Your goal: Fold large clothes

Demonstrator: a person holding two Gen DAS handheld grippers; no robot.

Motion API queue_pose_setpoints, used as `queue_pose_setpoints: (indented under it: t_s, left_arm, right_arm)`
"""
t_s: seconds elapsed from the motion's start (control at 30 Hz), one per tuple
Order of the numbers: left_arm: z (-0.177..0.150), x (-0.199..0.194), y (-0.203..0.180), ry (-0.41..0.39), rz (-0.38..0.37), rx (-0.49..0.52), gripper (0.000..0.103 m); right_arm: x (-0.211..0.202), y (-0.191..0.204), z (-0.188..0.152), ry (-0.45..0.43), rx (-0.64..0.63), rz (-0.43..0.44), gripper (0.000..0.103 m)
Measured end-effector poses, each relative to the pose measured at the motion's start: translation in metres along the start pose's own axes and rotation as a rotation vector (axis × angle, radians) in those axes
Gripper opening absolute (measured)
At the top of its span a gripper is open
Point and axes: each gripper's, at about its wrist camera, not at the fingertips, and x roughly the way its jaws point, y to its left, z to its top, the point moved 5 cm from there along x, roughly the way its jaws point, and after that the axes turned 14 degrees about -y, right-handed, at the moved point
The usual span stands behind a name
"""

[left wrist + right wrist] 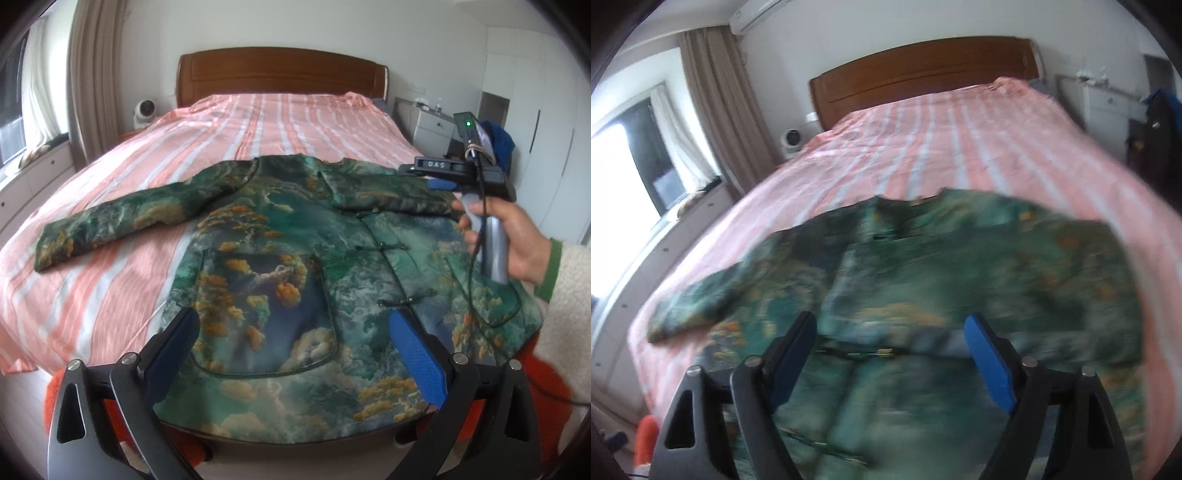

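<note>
A green padded jacket (280,258) printed with clouds and orange trees lies front up on the bed, knot buttons running down its middle. Its left sleeve (110,225) stretches out to the left. A sleeve-like fold (388,192) lies across the upper right chest. My left gripper (295,321) hovers open over the lower hem, nothing between its fingers. A hand (517,243) holds my right gripper (424,177) above the jacket's right shoulder. In the blurred right wrist view that gripper (890,321) stands open over the jacket (960,280), empty.
The bed (258,122) wears a pink and white striped sheet, with a wooden headboard (280,74) behind. A white round device (144,112) and curtain stand at the left, a nightstand (436,127) and wardrobe at the right. Something orange (55,391) lies by the bed's foot.
</note>
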Motion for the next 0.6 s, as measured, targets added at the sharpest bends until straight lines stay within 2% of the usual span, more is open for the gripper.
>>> queue_pose_setpoints:
  t_s: [0.07,0.17,0.27,0.37,0.5,0.6]
  left_arm:
    - [-0.002,0.000,-0.004,0.007,-0.004,0.012,0.102]
    - [-0.002,-0.002,-0.007,0.000,0.002,0.028,0.102]
    - [-0.004,0.001,-0.006,0.013,0.008,0.031,0.102]
    - [-0.004,0.001,-0.004,0.023,0.018,0.035,0.102]
    - [-0.004,0.000,0.005,0.025,0.036,0.016,0.102]
    - [-0.008,0.005,0.010,0.058,0.030,-0.021,0.102]
  right_arm:
    - [-0.004,-0.019,-0.005,0.021,0.024,-0.033,0.082]
    - [0.011,-0.033,-0.009,0.074,0.071,-0.026,0.082]
    - [0.041,-0.033,-0.019,0.128,0.052,-0.041,0.082]
    - [0.081,-0.038,-0.044,0.244,0.075,-0.091,0.083]
    - [0.067,-0.032,-0.034,0.160,0.098,-0.098,0.083]
    - [0.031,-0.020,-0.021,0.092,0.077,-0.077,0.083]
